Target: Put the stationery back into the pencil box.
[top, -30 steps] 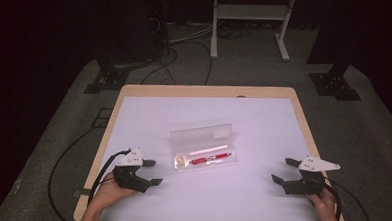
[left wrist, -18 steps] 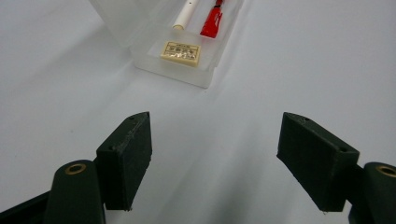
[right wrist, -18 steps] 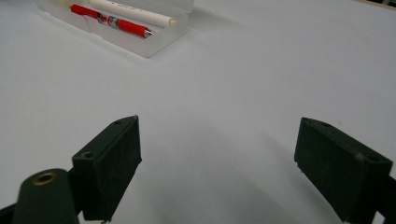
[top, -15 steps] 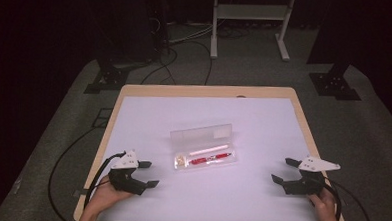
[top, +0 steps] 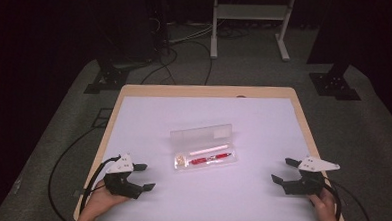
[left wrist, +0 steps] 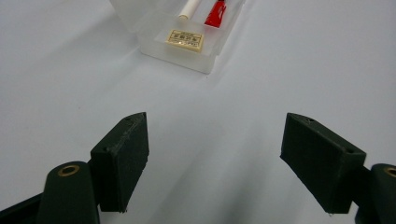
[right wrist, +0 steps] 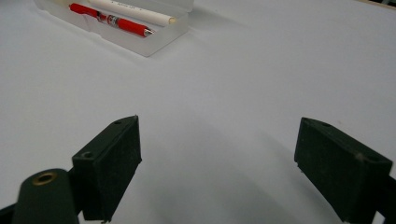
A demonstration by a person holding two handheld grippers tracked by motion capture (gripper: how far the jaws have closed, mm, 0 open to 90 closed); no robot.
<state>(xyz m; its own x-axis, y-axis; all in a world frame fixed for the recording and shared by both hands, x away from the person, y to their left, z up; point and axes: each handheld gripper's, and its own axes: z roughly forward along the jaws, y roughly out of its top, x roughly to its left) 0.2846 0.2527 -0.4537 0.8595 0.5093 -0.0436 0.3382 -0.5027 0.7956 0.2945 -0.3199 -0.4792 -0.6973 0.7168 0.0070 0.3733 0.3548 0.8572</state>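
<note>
Resting at the near-left corner of the table, left gripper point(top: 140, 177) has jaws spread wide with nothing between them; they have just been opening a bit further. Right gripper point(top: 281, 170) sits at the near-right corner, jaws equally wide apart and empty. The clear pencil case point(top: 204, 151) lies between the two, ahead of both and toward table centre: up and to the right of the left gripper, up and to the left of the right one. Lid is hinged open toward the far side. Its long axis runs roughly left-right across the table, slightly skewed, so each gripper faces one short end. Inside: red pen point(top: 210, 159), white pen point(top: 207, 151) parallel to it on the far side, small eraser point(top: 181, 160) at the left end. In the left gripper view that eraser end point(left wrist: 186, 39) is straight ahead, well apart from the jaws. Left gripper looks a little nearer to the case than the right, my call. Surface is a plain white table top point(top: 263, 123) with wood edging, otherwise bare. Beyond: grey carpet, black cables point(top: 185, 70), white stand legs point(top: 214, 39), dark room.
</note>
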